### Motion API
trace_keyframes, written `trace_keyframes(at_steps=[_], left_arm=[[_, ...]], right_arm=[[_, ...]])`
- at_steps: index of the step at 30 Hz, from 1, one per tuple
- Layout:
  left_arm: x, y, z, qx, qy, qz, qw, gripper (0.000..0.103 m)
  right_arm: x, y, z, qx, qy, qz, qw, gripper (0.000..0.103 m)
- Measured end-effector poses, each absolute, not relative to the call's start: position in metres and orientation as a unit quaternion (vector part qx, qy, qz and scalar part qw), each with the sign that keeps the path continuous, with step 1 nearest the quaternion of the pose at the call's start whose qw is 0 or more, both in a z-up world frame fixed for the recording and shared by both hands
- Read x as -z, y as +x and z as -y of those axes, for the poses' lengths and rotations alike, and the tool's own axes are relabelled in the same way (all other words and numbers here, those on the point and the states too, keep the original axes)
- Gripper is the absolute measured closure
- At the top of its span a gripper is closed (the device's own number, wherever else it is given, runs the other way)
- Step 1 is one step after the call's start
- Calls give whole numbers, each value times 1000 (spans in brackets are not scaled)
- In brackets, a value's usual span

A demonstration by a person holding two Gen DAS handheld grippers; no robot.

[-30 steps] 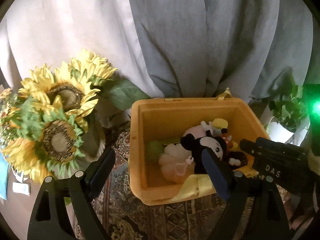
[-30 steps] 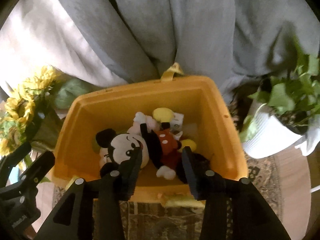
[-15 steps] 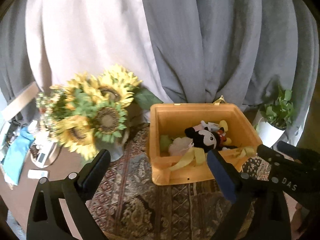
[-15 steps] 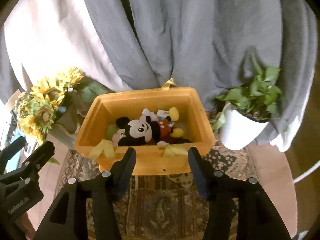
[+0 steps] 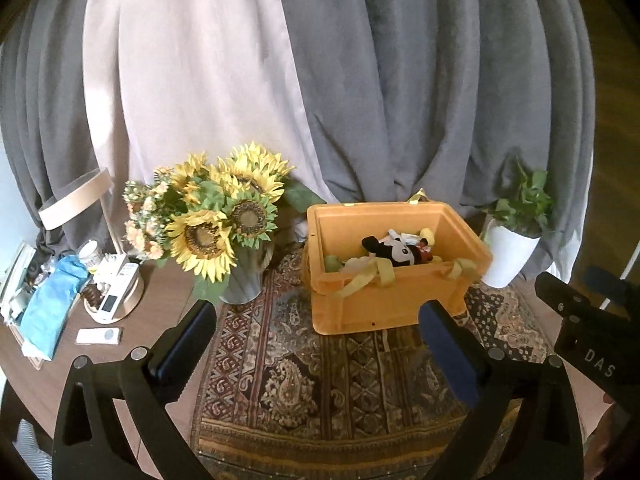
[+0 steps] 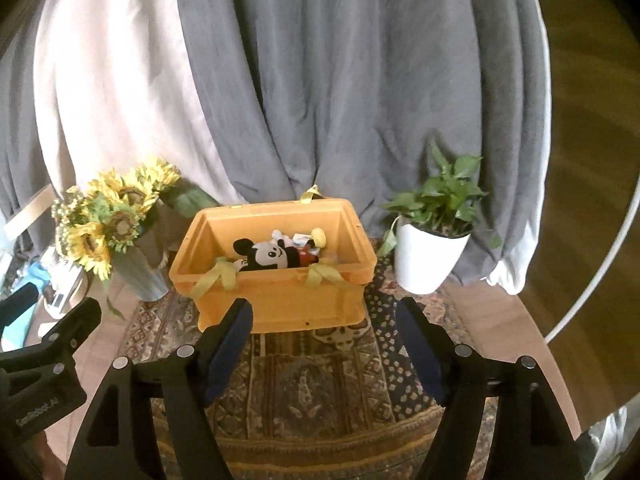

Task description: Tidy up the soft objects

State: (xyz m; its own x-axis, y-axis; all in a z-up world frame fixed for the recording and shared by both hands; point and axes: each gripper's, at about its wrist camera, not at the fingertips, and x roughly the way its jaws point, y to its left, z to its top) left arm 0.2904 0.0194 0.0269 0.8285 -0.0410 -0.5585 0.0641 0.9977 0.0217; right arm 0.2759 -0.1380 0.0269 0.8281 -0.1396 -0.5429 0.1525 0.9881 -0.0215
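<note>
Fingers (image 6: 240, 332) both spread, just opening, empty; orange bin (image 6: 280, 300) between sunflowers (image 6: 108, 224), potted plant (image 6: 432, 236).

bin (image 6: 280, 300): ahead of your right jaws, matt orange plastic with smooth walls
plush mouse (image 6: 266, 255): in the bin beyond your jaws, soft napped cloth
straps (image 6: 324, 274): over the bin's near rim, limp yellow woven cloth
rug (image 5: 320, 380): under both your jaws, flat-woven patterned cloth, matt
pot (image 6: 424, 260): right of your right jaws, smooth white, faint sheen
curtains (image 5: 400, 80): far beyond your jaws, matt grey cloth in folds
table (image 5: 160, 300): left of your left jaws, smooth brown wood look
</note>
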Motion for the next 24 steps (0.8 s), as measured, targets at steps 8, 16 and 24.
trace_keyframes(at_steps=[8, 16, 24], left_arm=[[-37, 237, -7, 30, 21, -255, 966, 0], [-41, 178, 7, 5, 17, -237, 971, 0], [-40, 126, 11, -18, 14, -233, 972, 0]], right_arm=[[-33, 225, 142, 76, 5, -258, 963, 24], [-36, 178, 160, 62, 0, -249, 967, 24], [-36, 130, 168, 45, -6, -234, 971, 24]])
